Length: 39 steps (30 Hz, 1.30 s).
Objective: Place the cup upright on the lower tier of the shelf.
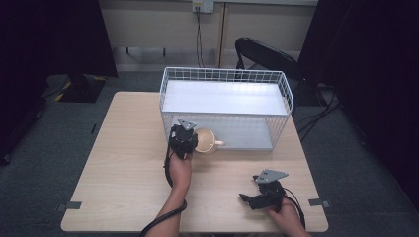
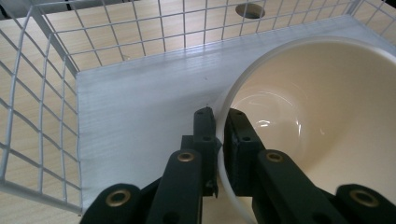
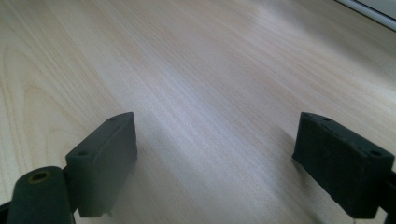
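Note:
A cream mug (image 1: 207,140) with its handle to the right sits at the open front of the white wire basket (image 1: 225,75), on the lower shelf. My left gripper (image 1: 184,139) is shut on the mug's left rim. In the left gripper view the two jaws pinch the rim of the mug (image 2: 327,121) between them, one pad inside and one outside, and the left gripper (image 2: 220,122) points into the basket (image 2: 42,116). My right gripper (image 1: 247,199) rests near the table's front right, open. In the right gripper view its jaws stand wide apart over bare wood, the right gripper (image 3: 215,149) holding nothing.
The wooden table (image 1: 123,148) carries the two-level basket at its back middle. A dark chair (image 1: 267,54) stands behind the basket. Black screens flank the scene, and a cable hangs from a wall socket (image 1: 202,6).

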Each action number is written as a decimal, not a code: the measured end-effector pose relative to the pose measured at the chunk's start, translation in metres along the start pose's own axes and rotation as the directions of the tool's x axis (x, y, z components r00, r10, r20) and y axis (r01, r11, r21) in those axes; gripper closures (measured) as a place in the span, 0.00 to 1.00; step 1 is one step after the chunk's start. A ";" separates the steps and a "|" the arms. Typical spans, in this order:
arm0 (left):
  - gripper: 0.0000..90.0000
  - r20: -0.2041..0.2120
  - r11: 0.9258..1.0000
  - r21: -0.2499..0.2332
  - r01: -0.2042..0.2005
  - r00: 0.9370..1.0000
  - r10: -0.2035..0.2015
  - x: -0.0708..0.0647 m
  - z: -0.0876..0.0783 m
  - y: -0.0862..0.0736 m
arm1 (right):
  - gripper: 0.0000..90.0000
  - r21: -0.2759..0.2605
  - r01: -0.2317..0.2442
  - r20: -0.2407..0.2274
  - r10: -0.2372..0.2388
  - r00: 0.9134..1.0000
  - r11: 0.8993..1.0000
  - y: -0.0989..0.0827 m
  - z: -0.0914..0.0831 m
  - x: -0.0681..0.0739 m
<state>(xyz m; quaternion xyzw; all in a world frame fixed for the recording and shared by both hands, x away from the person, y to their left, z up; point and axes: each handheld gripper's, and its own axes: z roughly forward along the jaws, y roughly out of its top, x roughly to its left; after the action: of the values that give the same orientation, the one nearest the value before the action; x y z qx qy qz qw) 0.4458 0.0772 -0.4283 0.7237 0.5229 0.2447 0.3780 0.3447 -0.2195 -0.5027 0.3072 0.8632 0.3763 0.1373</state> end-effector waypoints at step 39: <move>0.92 -0.081 0.997 -0.062 0.054 0.995 -0.059 -0.007 0.015 0.004 | 0.14 0.000 0.000 0.000 0.000 1.000 1.000 0.000 0.000 0.000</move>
<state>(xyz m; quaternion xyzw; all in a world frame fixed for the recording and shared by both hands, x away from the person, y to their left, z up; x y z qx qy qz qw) 0.4568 0.0658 -0.4339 0.6863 0.5509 0.2793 0.3841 0.3446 -0.2195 -0.5027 0.3072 0.8632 0.3764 0.1374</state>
